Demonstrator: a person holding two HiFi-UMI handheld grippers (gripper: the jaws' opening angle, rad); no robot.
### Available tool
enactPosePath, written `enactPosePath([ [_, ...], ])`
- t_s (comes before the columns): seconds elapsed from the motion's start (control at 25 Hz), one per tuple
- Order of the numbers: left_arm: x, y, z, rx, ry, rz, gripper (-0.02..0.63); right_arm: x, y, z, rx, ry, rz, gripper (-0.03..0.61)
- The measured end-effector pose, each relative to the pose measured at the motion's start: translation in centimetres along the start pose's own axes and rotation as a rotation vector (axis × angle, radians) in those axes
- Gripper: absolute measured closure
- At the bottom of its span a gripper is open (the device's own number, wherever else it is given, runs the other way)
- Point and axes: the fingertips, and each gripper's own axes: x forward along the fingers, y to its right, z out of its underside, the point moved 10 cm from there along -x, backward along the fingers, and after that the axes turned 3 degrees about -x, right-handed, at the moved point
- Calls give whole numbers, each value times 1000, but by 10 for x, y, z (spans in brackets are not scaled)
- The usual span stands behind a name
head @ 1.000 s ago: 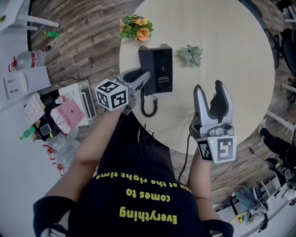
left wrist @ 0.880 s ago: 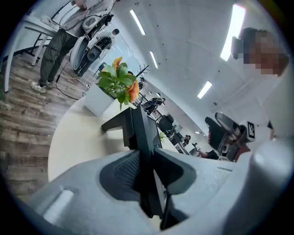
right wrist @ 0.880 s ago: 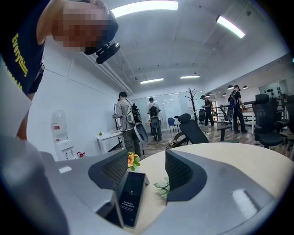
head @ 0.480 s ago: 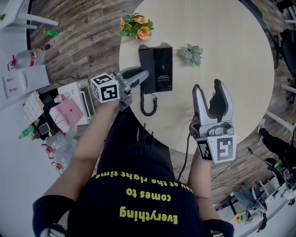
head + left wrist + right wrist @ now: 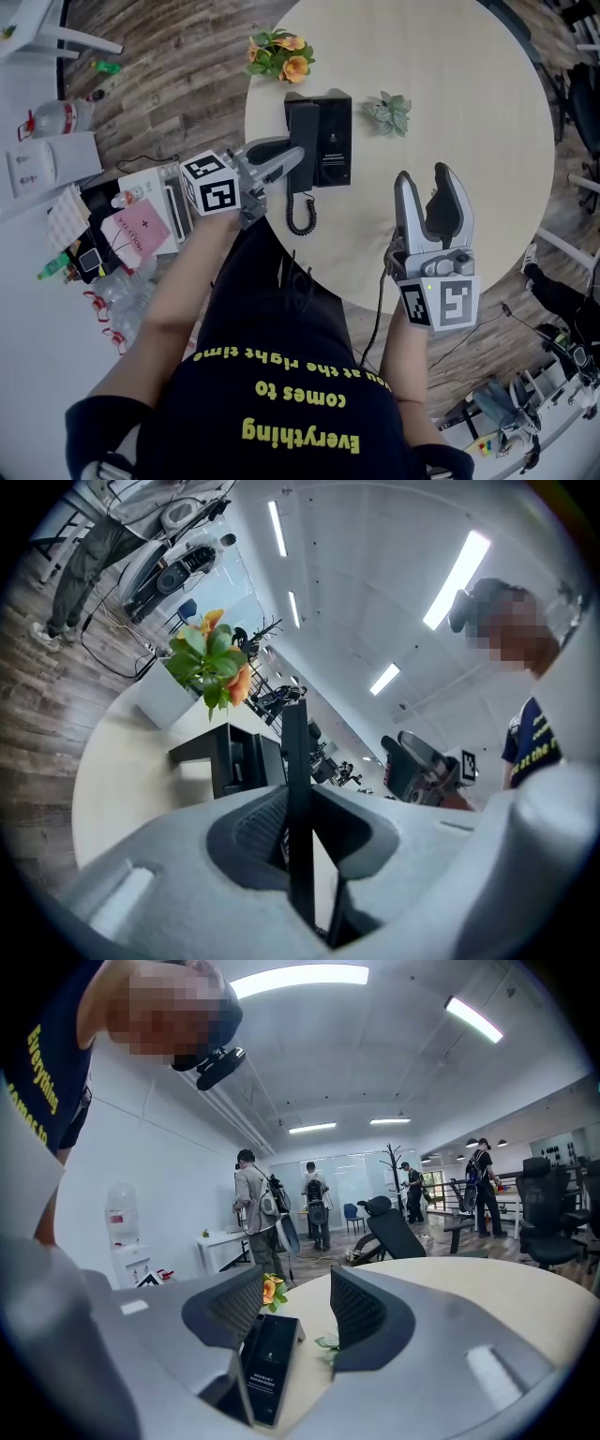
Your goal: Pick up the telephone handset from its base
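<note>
The black telephone base (image 5: 330,141) lies on the round pale table (image 5: 469,84), joined to the handset by a coiled cord (image 5: 302,211). The black handset (image 5: 301,136) lies along the base's left side. My left gripper (image 5: 292,161) is shut on the handset's near end. In the left gripper view the handset (image 5: 296,789) stands edge-on between the pads of the left gripper (image 5: 300,832), with the base (image 5: 225,757) behind. My right gripper (image 5: 431,187) hovers over the table to the right, its jaws closing slightly with nothing between them. The right gripper (image 5: 295,1312) looks toward the base (image 5: 267,1363).
Orange flowers (image 5: 278,56) sit behind the base and a small green plant (image 5: 386,111) to its right. Left of the table, on the floor, lie a bottle (image 5: 58,120), boxes and a pink card (image 5: 141,230). People and office chairs stand in the room beyond.
My left gripper has closed on the handset and tipped upward, its marker cube swinging left. The right gripper has stayed where it was.
</note>
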Motion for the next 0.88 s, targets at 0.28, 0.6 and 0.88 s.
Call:
enactPosePath([
  [0.28, -12, 26, -21, 61, 48, -8, 537, -8, -7, -10, -4, 21, 11, 416],
  [0.6, -20, 59, -39, 173, 87, -1, 537, -22, -12, -24, -28, 72, 55, 510],
  [0.88, -31, 90, -53, 255, 125, -22, 537, -40, -19, -42, -46, 138, 104, 566],
])
